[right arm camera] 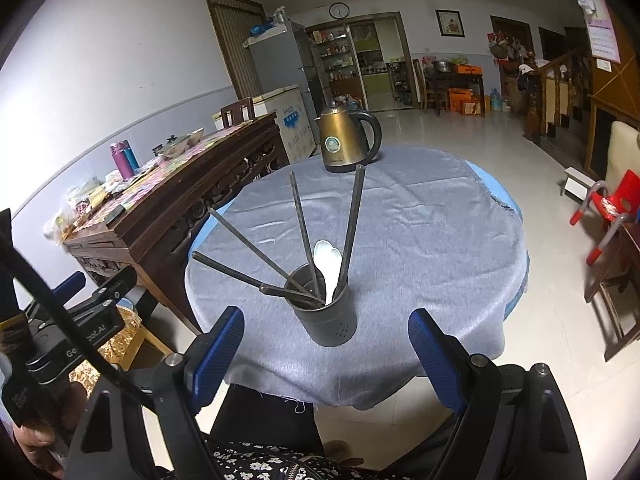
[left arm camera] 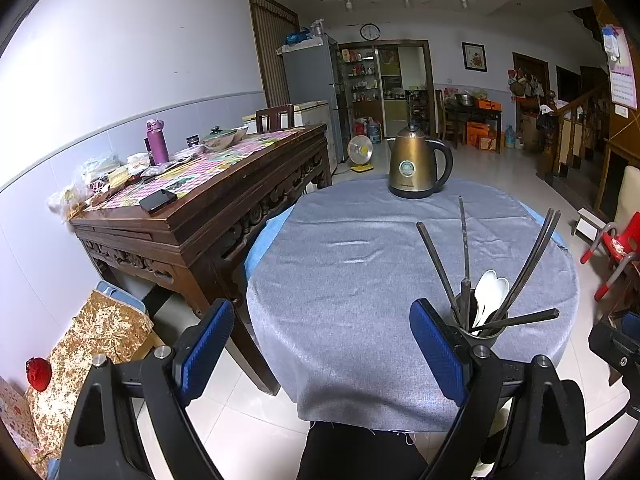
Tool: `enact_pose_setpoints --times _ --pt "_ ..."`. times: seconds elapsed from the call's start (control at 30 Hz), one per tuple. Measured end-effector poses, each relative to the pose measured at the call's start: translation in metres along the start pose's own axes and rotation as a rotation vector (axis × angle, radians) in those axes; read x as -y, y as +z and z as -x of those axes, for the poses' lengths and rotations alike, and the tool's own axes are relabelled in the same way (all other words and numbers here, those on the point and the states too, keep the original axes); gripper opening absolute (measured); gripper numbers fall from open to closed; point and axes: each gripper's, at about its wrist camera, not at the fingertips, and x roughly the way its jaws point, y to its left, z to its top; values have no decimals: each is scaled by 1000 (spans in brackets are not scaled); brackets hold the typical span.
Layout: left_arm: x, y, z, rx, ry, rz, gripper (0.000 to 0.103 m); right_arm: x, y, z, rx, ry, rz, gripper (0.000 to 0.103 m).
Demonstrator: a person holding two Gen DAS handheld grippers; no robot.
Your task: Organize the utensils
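A dark cylindrical utensil holder stands near the front edge of the round table with the grey cloth. Several dark chopsticks fan out of it, and white spoons stand inside. In the left wrist view the holder sits just behind my left gripper's right finger, with chopsticks and spoons. My left gripper is open and empty, to the left of the holder. My right gripper is open and empty, held just in front of the holder.
A brass-coloured electric kettle stands at the table's far side. A carved wooden side table with a purple bottle, a phone and food bags stands to the left. A red child's chair is on the right. The floor is pale tile.
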Motion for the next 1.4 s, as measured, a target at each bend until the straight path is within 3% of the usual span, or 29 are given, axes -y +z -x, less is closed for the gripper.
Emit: enact_pose_setpoints --times 1.4 --pt "-15 -6 -1 13 -16 17 90 -30 -3 -5 1 -7 55 87"
